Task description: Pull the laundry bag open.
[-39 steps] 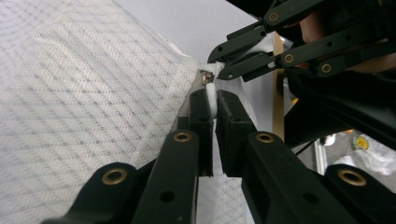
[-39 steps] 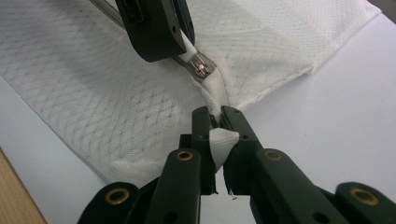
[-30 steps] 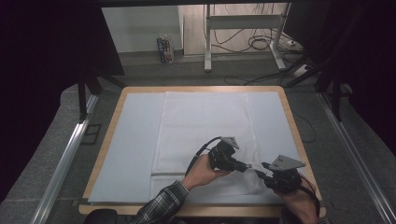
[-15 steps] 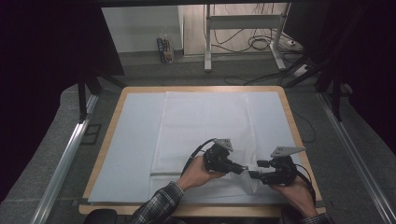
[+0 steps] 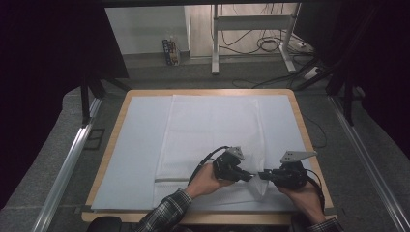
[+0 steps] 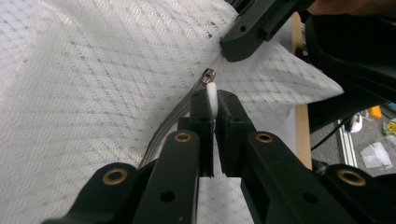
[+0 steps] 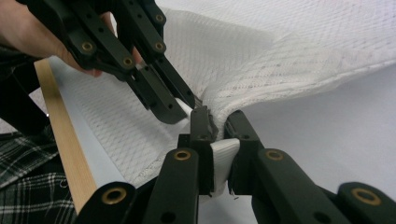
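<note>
A white mesh bag (image 5: 212,130) lies flat on the pale blue mat (image 5: 140,145), with its zipper (image 6: 173,121) along the near edge. My left gripper (image 5: 249,176) is shut on the white pull tab (image 6: 212,93) just behind the metal slider (image 6: 208,74). Facing it from the right, my right gripper (image 5: 264,175) has just been closing, and its jaws now pinch a fold of the mesh (image 7: 224,156) beside the zipper's end. The two sets of tips nearly touch. In the right gripper view the left gripper (image 7: 175,109) comes in from the upper left.
The wooden table rim (image 5: 110,145) frames the mat, and its near edge (image 7: 60,140) runs close to my hands. Beyond the table are a desk frame (image 5: 215,43), floor cables (image 5: 270,46) and metal rails (image 5: 67,164) on both sides.
The right gripper has shifted slightly up and toward the left gripper. The bag's near right corner is now bunched and lifted between the two grippers. The left hand has stayed put.
</note>
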